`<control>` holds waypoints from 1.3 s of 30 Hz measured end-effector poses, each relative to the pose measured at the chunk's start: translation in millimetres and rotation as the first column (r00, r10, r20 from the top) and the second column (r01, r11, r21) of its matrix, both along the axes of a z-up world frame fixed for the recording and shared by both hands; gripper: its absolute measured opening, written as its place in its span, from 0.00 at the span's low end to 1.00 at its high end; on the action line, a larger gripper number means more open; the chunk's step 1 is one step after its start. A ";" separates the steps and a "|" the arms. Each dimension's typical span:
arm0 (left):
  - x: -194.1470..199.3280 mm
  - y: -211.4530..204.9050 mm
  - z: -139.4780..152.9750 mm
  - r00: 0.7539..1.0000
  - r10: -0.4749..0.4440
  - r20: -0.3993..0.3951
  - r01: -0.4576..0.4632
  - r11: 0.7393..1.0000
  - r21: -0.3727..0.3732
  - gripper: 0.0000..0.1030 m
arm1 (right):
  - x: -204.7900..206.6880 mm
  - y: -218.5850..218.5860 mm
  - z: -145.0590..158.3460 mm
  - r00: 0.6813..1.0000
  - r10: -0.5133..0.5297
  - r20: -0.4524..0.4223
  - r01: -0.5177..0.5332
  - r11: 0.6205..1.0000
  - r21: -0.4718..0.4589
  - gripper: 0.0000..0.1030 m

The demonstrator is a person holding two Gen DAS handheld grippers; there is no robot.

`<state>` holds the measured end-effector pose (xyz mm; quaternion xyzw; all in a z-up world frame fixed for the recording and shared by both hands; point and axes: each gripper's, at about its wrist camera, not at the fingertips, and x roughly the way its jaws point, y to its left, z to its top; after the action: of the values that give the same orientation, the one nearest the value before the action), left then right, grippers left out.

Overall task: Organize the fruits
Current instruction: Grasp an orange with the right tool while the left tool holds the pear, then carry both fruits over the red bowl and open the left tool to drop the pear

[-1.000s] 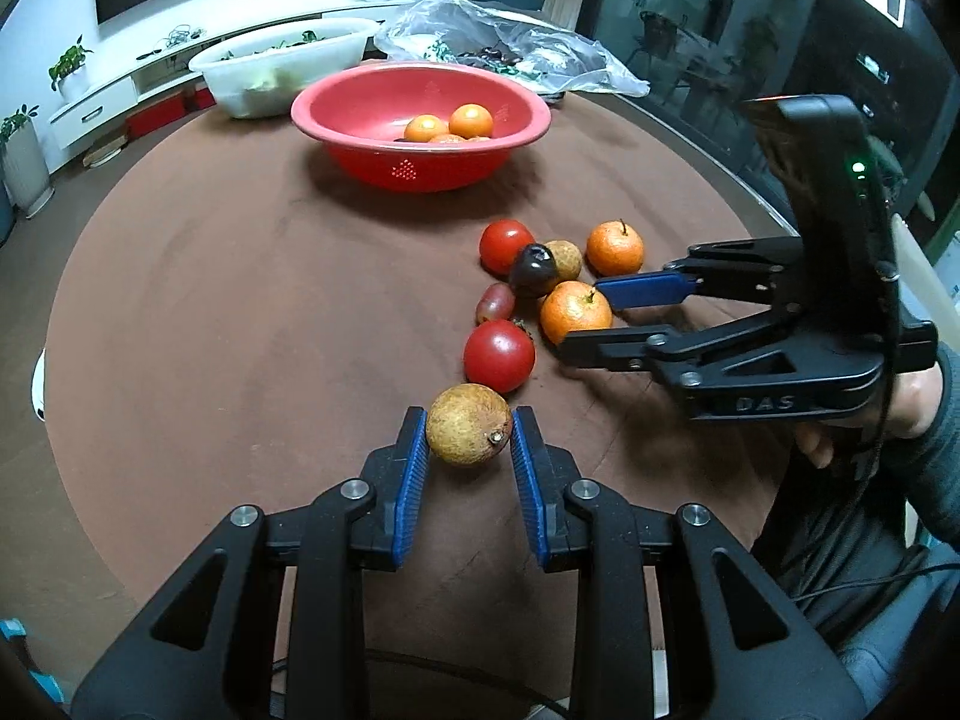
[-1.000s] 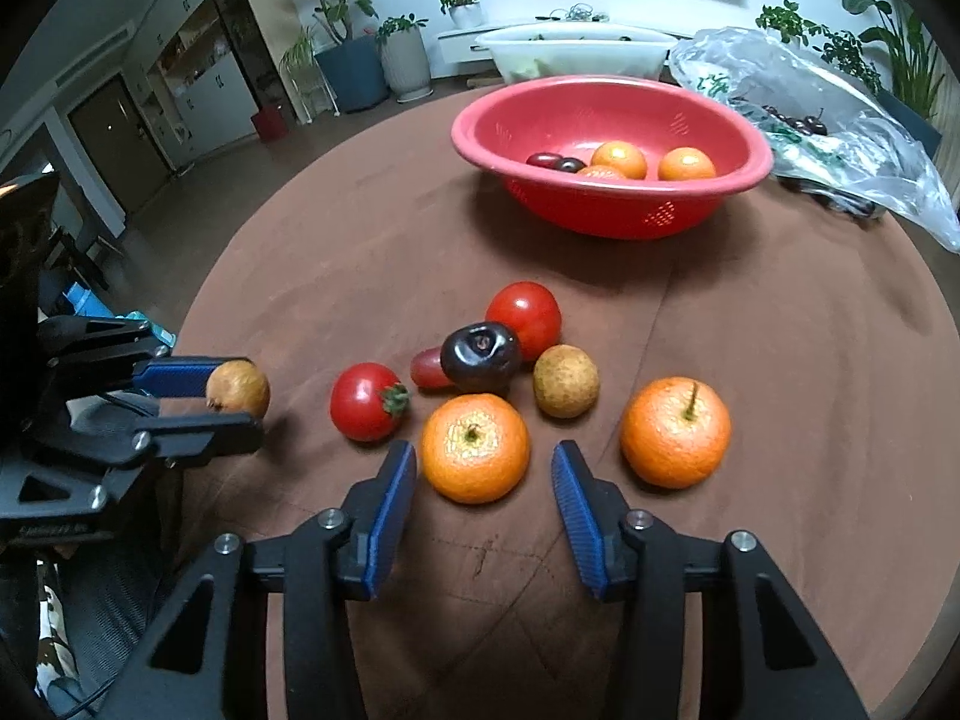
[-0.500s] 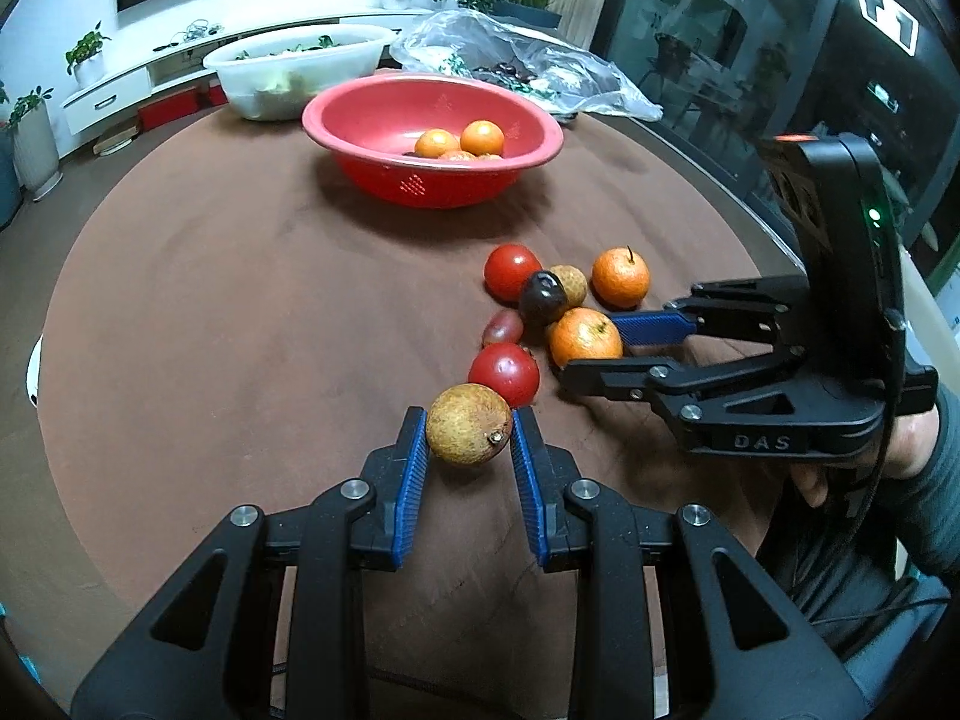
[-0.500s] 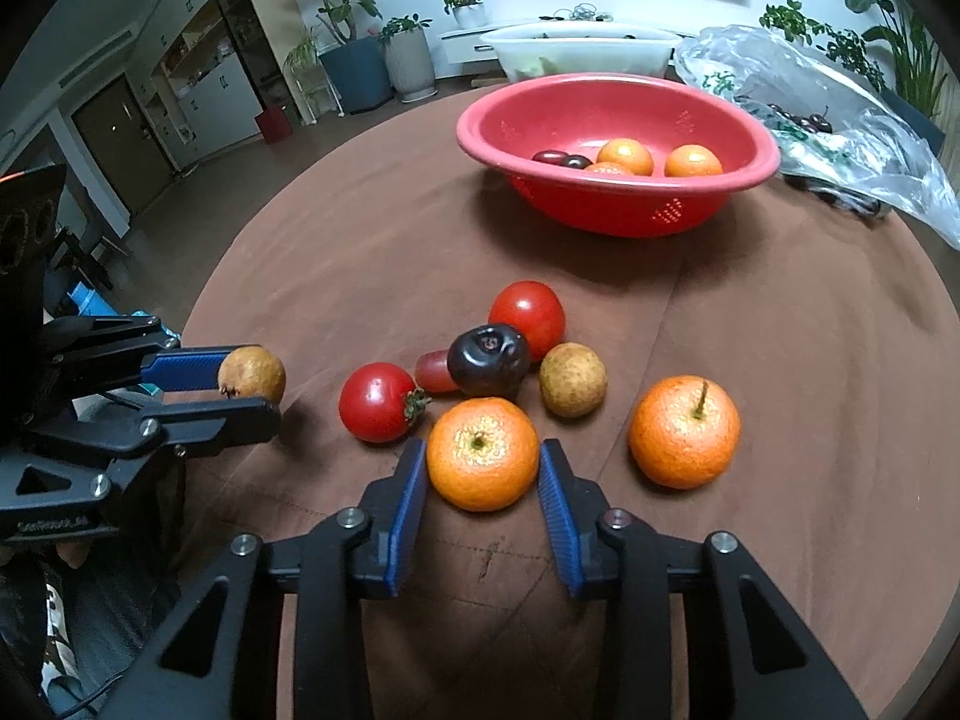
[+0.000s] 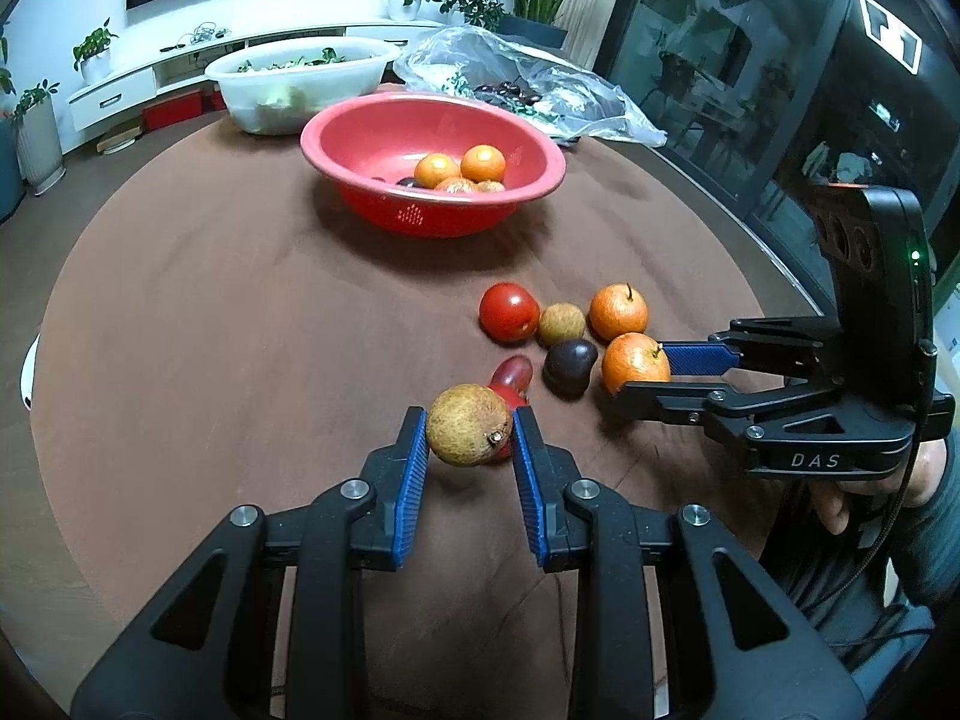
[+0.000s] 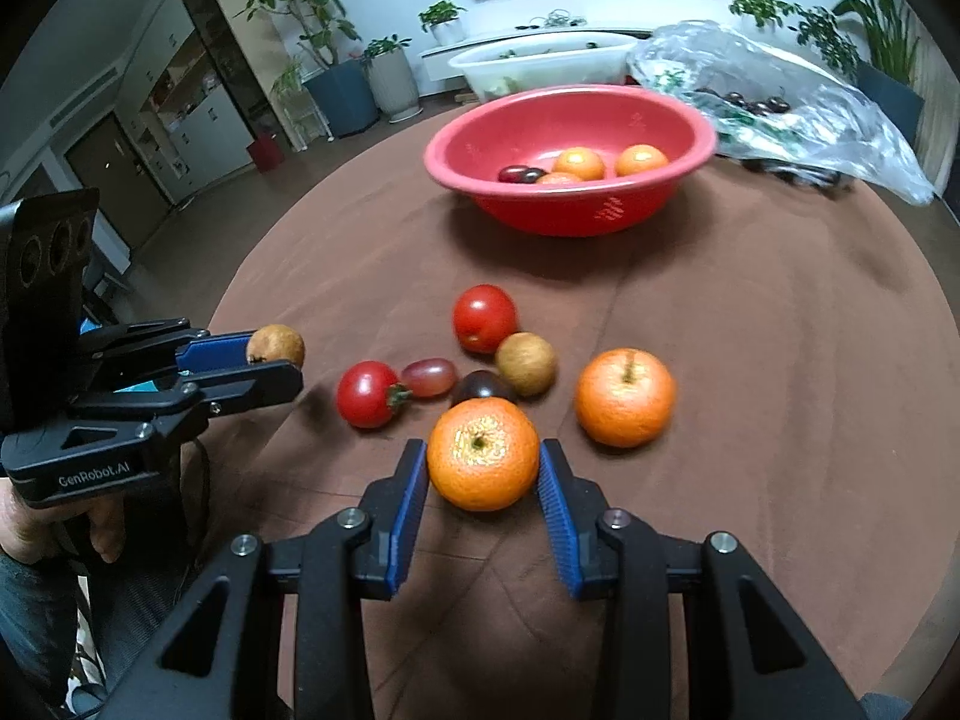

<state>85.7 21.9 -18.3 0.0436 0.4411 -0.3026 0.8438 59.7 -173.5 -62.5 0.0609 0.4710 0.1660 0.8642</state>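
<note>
Now your left gripper (image 5: pixel 469 441) has its blue pads clamped on a rough brown fruit (image 5: pixel 468 425), held just above the brown tablecloth (image 5: pixel 210 360) at the near side of the round table. Your right gripper (image 6: pixel 483 483) grips a mandarin (image 6: pixel 483 455), its pads pressed against both sides of the peel; in the left wrist view that same mandarin (image 5: pixel 635 362) sits pinched at the fingertips on the right. Loose fruit lies between and beyond the two grippers: a stemmed tomato (image 6: pixel 367 393) nearest the left gripper, a pinkish grape (image 6: pixel 428 377) touching it, a dark plum (image 6: pixel 480 387) just behind the held mandarin, a small brown fruit (image 6: pixel 525 363) beside the plum, a second tomato (image 6: pixel 483 318) farther off, and another mandarin (image 6: pixel 625 396) to the right, apart from the rest. At the far side of the cloth stands the red bowl (image 6: pixel 570 204), holding several mandarins and a couple of dark fruits. Behind it you have a white tub (image 6: pixel 540 63) and, to the right, a crumpled clear plastic bag (image 6: pixel 780 96) with dark fruit inside.
</note>
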 end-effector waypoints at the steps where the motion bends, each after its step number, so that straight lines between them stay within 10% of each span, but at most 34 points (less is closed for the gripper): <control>1: 1.7 -1.1 1.3 1.000 0.001 0.004 -0.001 1.000 -0.001 0.25 | -0.5 -2.7 0.3 1.000 -0.006 0.000 0.006 1.000 0.002 0.39; 24: 135.2 -40.4 65.2 0.988 0.043 0.148 -0.046 0.999 0.021 0.25 | 87.3 -64.1 90.0 0.976 -0.143 0.167 0.146 0.989 -0.005 0.39; 39: 210.7 -89.8 0.4 0.997 0.001 0.080 -0.012 0.990 0.140 0.26 | 155.9 -26.0 32.4 0.997 -0.062 0.046 0.067 0.991 -0.114 0.39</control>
<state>296.4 -67.9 -17.9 0.1132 0.4273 -0.2661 0.8566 215.6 -199.5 -30.0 0.0226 0.4592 0.1120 0.8810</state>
